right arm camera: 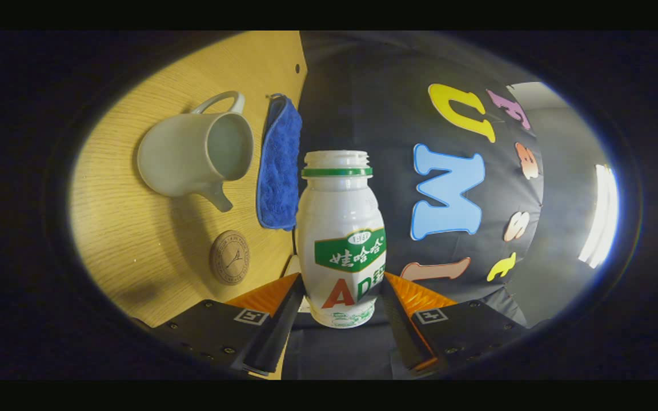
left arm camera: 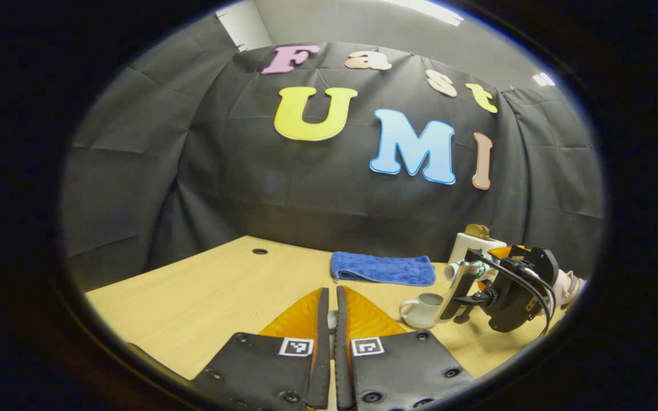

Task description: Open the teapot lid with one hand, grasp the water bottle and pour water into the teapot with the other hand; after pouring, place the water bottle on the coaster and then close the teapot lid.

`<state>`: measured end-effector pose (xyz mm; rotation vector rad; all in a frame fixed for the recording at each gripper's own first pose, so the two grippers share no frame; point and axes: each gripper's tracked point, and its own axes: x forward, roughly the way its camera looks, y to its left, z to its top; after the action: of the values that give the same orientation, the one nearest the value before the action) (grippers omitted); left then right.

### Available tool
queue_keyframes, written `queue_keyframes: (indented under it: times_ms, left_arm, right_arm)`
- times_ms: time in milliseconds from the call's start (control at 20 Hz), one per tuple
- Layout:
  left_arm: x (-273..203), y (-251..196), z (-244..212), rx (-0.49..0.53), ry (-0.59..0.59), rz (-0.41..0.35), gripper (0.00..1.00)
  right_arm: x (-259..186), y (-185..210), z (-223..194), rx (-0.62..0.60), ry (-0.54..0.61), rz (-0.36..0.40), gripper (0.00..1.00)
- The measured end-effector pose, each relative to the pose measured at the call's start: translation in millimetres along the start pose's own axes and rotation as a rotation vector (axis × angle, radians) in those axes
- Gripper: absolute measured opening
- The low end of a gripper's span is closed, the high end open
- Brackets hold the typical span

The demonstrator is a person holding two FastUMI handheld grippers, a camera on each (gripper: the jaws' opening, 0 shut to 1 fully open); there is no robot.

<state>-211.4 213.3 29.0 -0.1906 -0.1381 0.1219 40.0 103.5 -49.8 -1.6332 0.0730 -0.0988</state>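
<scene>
Right hand-held gripper (right arm camera: 341,305) clamped on the lower body of the water bottle (right arm camera: 340,228), both fingers pressing its sides. Bottle uncapped, open mouth pointing away from the camera, tipped sideways relative to the surface (right arm camera: 135,240). On the surface: teapot (right arm camera: 192,154) with lid off, opening bare; blue towel (right arm camera: 277,165) just beside it toward the back edge; round coaster (right arm camera: 229,257) near the teapot's spout, apart from it.

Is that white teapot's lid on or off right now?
Off. The right gripper view looks straight into the teapot's open mouth, with no lid on it. Whether water is inside, I cannot tell.
</scene>
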Motion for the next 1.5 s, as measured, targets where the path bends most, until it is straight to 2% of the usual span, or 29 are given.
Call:
queue_keyframes:
  times_ms: [550,600,650,1100,1150,1200,1500]
  left_arm:
    - [-1,4,0,-0.001,0.001,0.003,0.14]
    - [-1,4,1,-0.002,0.000,0.004,0.10]
    - [-1,4,0,-0.001,0.000,0.004,0.14]
    - [0,9,1,-0.005,0.002,0.007,0.14]
    - [-1,9,1,-0.005,0.002,0.007,0.10]
    - [-1,9,1,-0.005,0.003,0.007,0.14]
    - [-3,10,1,-0.003,0.003,0.007,0.14]
  right_arm:
    - [3,-14,4,-0.082,-0.026,-0.028,0.78]
    - [3,-15,5,-0.091,-0.029,-0.030,0.78]
    - [4,-16,5,-0.098,-0.031,-0.033,0.78]
    - [5,-21,6,-0.142,-0.040,-0.043,0.78]
    - [6,-22,6,-0.145,-0.041,-0.045,0.78]
    - [5,-23,6,-0.147,-0.042,-0.046,0.77]
    - [5,-24,8,-0.154,-0.044,-0.048,0.78]
